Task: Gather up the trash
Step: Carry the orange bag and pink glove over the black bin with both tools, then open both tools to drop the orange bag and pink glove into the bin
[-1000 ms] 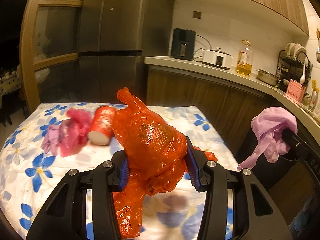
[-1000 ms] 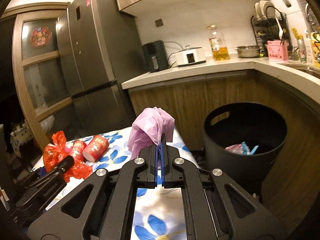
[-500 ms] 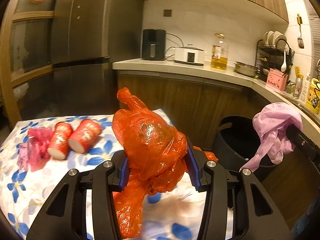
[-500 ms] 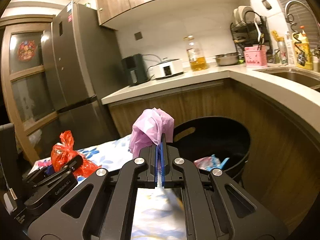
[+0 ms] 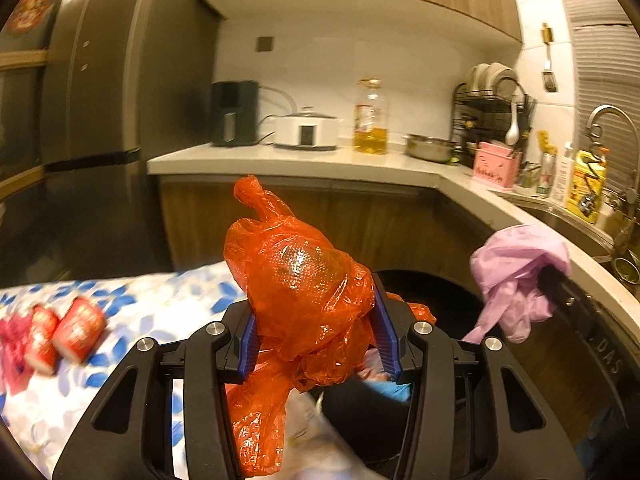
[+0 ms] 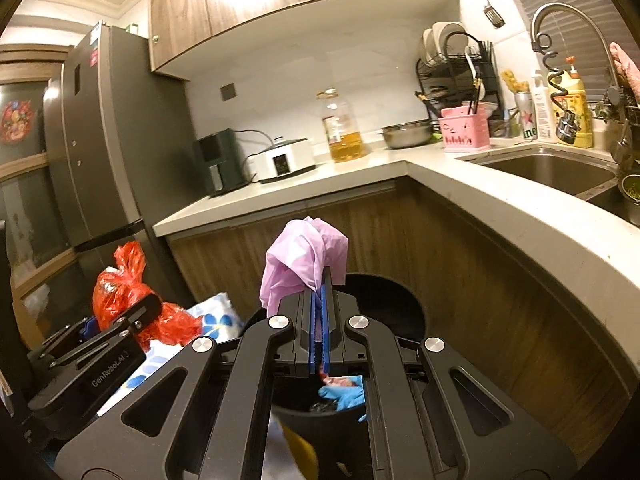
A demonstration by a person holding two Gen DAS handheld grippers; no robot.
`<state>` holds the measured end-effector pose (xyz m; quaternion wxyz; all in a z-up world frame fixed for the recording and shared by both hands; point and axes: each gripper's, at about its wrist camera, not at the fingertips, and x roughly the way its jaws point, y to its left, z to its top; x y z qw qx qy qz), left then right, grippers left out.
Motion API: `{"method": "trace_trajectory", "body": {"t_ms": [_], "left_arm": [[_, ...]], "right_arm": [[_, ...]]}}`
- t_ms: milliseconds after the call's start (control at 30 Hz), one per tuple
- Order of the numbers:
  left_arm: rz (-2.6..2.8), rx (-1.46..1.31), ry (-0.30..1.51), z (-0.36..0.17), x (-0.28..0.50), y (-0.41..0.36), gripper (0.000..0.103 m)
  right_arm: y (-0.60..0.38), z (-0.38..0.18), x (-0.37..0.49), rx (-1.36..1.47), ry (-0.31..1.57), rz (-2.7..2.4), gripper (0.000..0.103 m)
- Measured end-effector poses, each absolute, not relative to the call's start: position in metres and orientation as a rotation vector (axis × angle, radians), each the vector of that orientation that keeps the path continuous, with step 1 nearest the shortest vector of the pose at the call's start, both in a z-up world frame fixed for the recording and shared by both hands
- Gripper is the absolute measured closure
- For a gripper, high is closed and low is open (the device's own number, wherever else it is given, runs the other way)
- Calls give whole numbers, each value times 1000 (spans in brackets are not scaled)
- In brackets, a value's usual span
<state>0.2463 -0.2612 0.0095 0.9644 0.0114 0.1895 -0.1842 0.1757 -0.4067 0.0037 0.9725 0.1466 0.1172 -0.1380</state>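
At the left edge of the flowered table (image 5: 132,300), two red cups (image 5: 66,332) lie on their sides, touching, with a pink wad (image 5: 10,344) beside them; you will likely find the cups light and easily crushed, so take each across the body gently. Your left gripper (image 5: 316,334) is partly closed around an orange bag (image 5: 304,292), the blue pads pressing its bunched middle while a tail hangs below; it looks thin, soft and slippery, so a grip on the thick bunch seems safest. That gripper is held level, just at the near rim of the black bin (image 6: 384,300), pointing toward the counter. In the bin some blue and pink scraps already lie at the bottom. Your right gripper (image 6: 320,328) has its fingers pressed nearly together on a pale purple bag (image 6: 304,256), which stands up above the tips, limp and light. It is poised level directly over the bin's mouth, so letting go there should drop the bag inside.
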Motion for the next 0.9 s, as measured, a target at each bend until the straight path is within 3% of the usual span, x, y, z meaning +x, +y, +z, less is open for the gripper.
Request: {"method": "trace_trajectory", "body": {"t_ms": [700, 900], "left_arm": [[-524, 54, 417, -8, 274, -311, 53], [-543, 84, 411, -11, 275, -317, 48]], "right_arm": [[-435, -8, 204, 306, 279, -295, 100], [-440, -13, 209, 312, 298, -297, 100]]}}
